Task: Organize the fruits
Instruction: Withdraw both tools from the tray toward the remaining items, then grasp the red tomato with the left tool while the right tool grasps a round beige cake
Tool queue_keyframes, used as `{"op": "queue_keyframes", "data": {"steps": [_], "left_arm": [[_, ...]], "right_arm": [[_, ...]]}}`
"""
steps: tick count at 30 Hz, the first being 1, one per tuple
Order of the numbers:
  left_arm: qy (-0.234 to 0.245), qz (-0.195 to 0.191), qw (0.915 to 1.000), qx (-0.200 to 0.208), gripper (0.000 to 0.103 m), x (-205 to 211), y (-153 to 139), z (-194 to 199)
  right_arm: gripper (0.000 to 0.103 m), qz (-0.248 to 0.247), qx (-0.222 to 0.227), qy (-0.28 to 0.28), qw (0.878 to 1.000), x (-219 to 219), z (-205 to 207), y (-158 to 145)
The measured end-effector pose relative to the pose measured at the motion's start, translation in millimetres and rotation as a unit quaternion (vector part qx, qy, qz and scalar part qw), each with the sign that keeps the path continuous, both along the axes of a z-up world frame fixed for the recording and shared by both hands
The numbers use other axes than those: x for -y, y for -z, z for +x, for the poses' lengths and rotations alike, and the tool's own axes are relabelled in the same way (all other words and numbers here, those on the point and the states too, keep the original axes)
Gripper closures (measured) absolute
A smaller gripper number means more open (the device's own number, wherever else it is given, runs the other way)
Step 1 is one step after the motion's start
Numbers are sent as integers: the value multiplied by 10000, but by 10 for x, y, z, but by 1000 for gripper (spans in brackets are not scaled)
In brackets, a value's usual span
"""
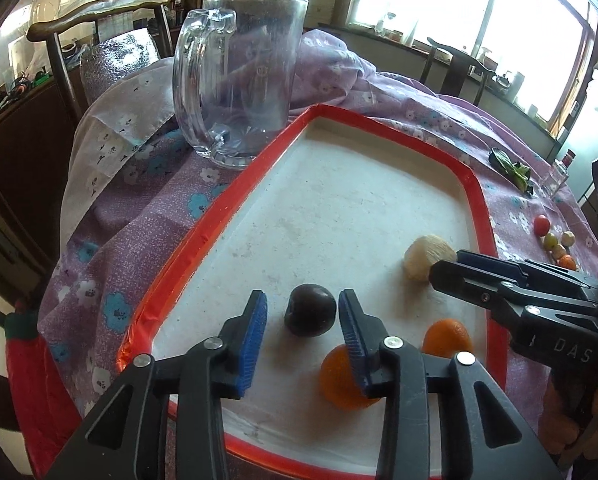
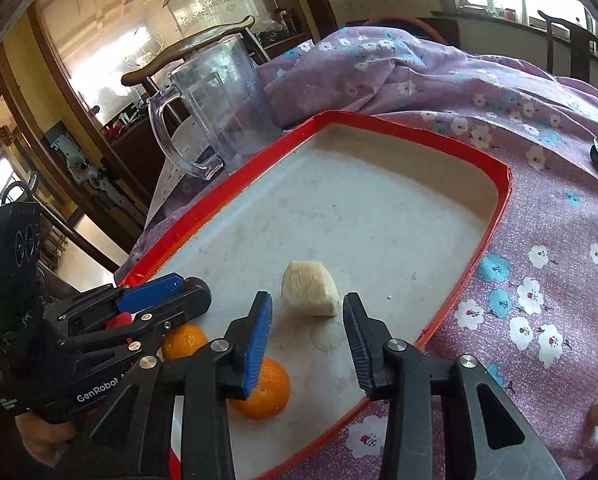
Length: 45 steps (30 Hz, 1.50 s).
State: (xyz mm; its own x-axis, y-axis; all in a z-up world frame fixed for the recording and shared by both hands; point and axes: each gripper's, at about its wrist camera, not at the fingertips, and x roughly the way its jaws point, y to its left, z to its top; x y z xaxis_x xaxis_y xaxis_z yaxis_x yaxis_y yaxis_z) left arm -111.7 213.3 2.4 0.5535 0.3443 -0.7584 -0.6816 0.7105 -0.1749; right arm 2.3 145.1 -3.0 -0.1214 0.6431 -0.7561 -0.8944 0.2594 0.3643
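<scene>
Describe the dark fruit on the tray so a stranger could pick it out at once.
Find the white tray with the red rim on the purple flowered cloth, beside the glass mug. Near its front edge, between the left gripper's open blue pads, lies the dark plum. It alone is near-black; its neighbours are two oranges and a pale peeled piece.

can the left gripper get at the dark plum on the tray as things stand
Probably yes: the left gripper is open, its blue pads either side of the dark plum without touching, nothing between them on the tray.
</scene>
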Motion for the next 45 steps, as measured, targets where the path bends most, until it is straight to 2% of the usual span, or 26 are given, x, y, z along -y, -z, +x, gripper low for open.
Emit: {"op": "queue_keyframes", "data": {"steps": [2, 5, 8, 10, 12, 14, 17, 19, 22, 24, 28, 30, 35, 45], "left_arm": [[-18, 50, 10000, 29, 63, 43, -40, -41], [-38, 115, 9999, 123, 62, 150, -125, -123], [89, 196, 9994, 267, 60, 329, -220, -159], [254, 226, 9988, 350, 57, 479, -277, -145], [472, 266, 9977, 410, 55, 657, -334, -111], [666, 304, 9963, 462, 55, 817, -387, -60], [938, 344, 9936, 525, 48, 1035, -453, 7], [1091, 409, 9918, 531, 46, 1178, -490, 53], [1264, 418, 9895, 554, 45, 1318, -526, 101], [1349, 408, 9884, 561, 44, 1387, -550, 138], [1518, 426, 9861, 531, 42, 1549, -568, 209], [1585, 425, 9850, 526, 40, 1615, -575, 249], [1774, 413, 9820, 488, 38, 1790, -588, 346], [1958, 323, 9796, 322, 36, 1984, -508, 395]], "right_arm": [[58, 71, -36, 46, 10000, 109, 23, -62], [36, 203, -45, 217, 9995, 383, 80, -197], [26, 407, -28, 452, 9981, 716, 143, -350], [12, 450, 133, 762, 9960, 954, 192, -458], [4, 448, 406, 1153, 9915, 1186, 241, -561], [4, 552, 461, 1361, 9881, 1416, 307, -648], [4, 619, 229, 1498, 9865, 1699, 445, -715], [4, 588, -69, 1640, 9847, 1889, 568, -696], [4, 643, -740, 1891, 9771, 2173, 767, -582], [5, 588, -864, 2049, 9732, 2319, 853, -516], [5, 606, -716, 2273, 9693, 2598, 919, -483], [4, 598, -504, 2372, 9683, 2695, 930, -499], [4, 420, -129, 2350, 9710, 2854, 1015, -521], [7, 298, 120, 2407, 9701, 3013, 1183, -469]]}}
